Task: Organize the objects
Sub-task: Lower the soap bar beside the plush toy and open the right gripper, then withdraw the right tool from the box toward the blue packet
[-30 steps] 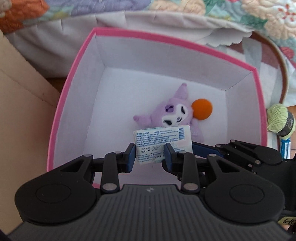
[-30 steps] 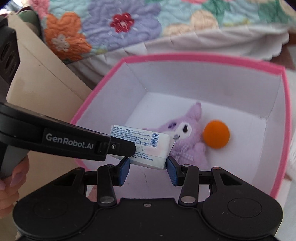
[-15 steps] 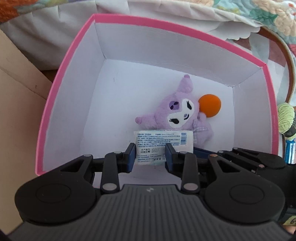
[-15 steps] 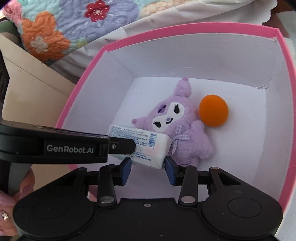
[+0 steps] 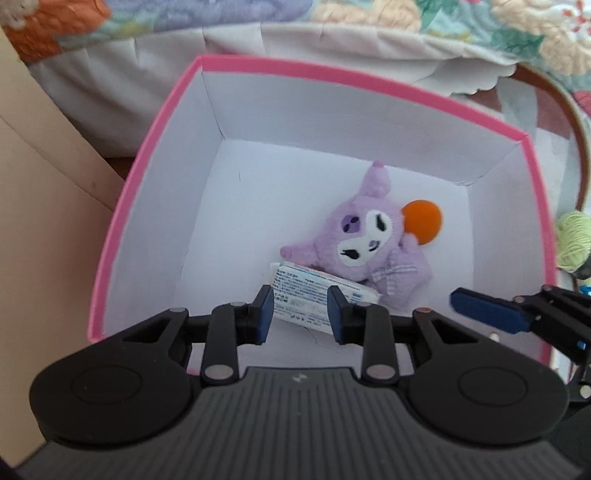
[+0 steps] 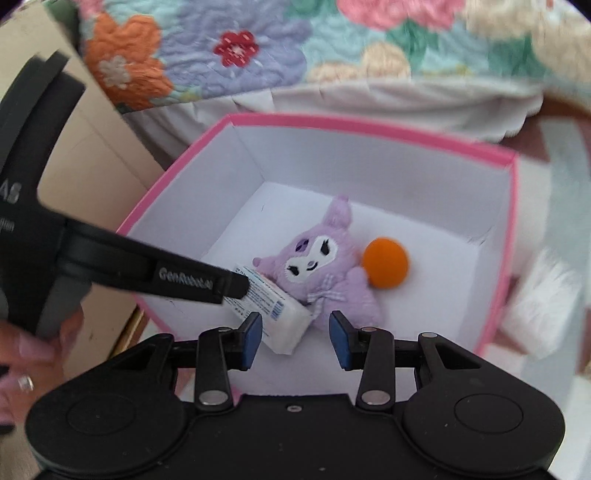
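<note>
A pink-rimmed white box point(image 5: 332, 78) point(image 6: 369, 127) holds a purple plush toy point(image 5: 369, 240) point(image 6: 314, 266) and an orange ball point(image 5: 423, 221) point(image 6: 386, 262). A white tissue pack point(image 5: 306, 295) point(image 6: 273, 314) hangs tilted inside the box, leaning against the plush. My left gripper point(image 5: 300, 315) grips the pack's upper end, its jaws closing on it. From the right wrist, one left finger point(image 6: 221, 284) lies over that end. My right gripper point(image 6: 295, 339) stands open above the pack's lower end, with only its left pad near it. One of its blue fingers point(image 5: 484, 312) shows at the right.
A floral quilt point(image 5: 406, 18) point(image 6: 240, 48) hangs behind the box. A beige panel point(image 5: 44, 184) stands along its left side. Green yarn point(image 5: 574, 240) lies to the right, outside the box. A hand point(image 6: 22, 362) holds the left gripper's handle.
The right gripper has lifted and pulled away from the pack. The pack has tilted, its free end dropping beside the plush. The left gripper has hardly moved.
</note>
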